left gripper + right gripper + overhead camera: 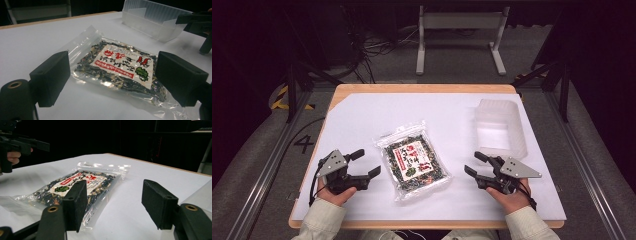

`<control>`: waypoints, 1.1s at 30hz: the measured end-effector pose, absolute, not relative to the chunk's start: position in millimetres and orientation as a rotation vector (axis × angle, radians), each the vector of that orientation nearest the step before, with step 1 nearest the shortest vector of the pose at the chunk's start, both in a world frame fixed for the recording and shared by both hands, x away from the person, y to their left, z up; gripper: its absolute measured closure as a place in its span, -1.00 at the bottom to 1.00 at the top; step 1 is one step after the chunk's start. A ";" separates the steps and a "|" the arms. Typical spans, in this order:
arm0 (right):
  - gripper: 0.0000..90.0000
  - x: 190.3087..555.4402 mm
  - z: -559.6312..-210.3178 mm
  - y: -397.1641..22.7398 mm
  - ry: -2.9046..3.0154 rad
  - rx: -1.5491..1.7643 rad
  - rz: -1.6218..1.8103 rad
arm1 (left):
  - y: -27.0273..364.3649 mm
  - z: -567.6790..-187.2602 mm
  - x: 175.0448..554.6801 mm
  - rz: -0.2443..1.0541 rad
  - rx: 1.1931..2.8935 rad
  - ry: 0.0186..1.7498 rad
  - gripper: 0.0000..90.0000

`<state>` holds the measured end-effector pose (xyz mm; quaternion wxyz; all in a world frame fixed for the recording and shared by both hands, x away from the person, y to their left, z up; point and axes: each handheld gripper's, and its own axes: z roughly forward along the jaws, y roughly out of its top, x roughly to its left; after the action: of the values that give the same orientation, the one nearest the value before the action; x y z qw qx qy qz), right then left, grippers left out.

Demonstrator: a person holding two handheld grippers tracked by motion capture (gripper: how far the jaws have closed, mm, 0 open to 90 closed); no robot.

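At the near edge of the table (362,92), both grippers rest low, one toward each near corner, a hand behind each. The left gripper (364,163) sits toward the near left corner, jaws spread wide with nothing between them, pointing right toward the bag; the left gripper view has the bag lying just ahead of its two black jaws, not touched. The right gripper (475,164) sits toward the near right corner, jaws parted wide too (a bit narrower than the left's), empty, pointing left at the bag. Between the two, slightly nearer the near edge than the far one, the clear bag of dried seaweed (414,161) lies flat on the white sheet (372,115), tilted, its sealed top toward the far left, red-and-white label up. It's apart from both grippers. Farther off, toward the right edge, the clear plastic container (501,129) stands open side up, well apart from the bag. Beyond the far edge, a grey stand (460,35) on the floor.
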<state>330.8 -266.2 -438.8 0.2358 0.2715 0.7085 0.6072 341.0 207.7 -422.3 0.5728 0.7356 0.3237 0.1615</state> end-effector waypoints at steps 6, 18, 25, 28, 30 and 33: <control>-0.20 331.1 -438.9 -267.5 1.945 0.755 1.659 | 204.5 -408.9 347.2 0.375 1.729 0.740 -0.68; -0.24 332.3 -439.0 -262.7 1.958 0.753 1.667 | 195.2 -394.1 374.3 0.369 1.781 0.745 -0.70; -0.24 334.1 -438.6 -255.2 1.985 0.732 1.660 | 199.5 -390.1 392.4 0.350 1.744 0.775 -0.67; -0.24 334.5 -438.3 -254.4 1.986 0.723 1.655 | 201.2 -389.3 397.7 0.335 1.739 0.797 -0.61; -0.24 335.1 -437.5 -254.4 1.988 0.724 1.655 | 202.1 -389.2 400.4 0.343 1.738 0.815 -0.60; -0.24 337.1 -435.9 -254.0 1.989 0.718 1.644 | 204.1 -388.9 407.0 0.320 1.720 0.848 -0.62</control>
<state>337.1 -254.0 -435.9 0.2293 0.2610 0.7228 0.5974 407.0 204.1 -388.9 0.5635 0.7308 0.3604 0.1361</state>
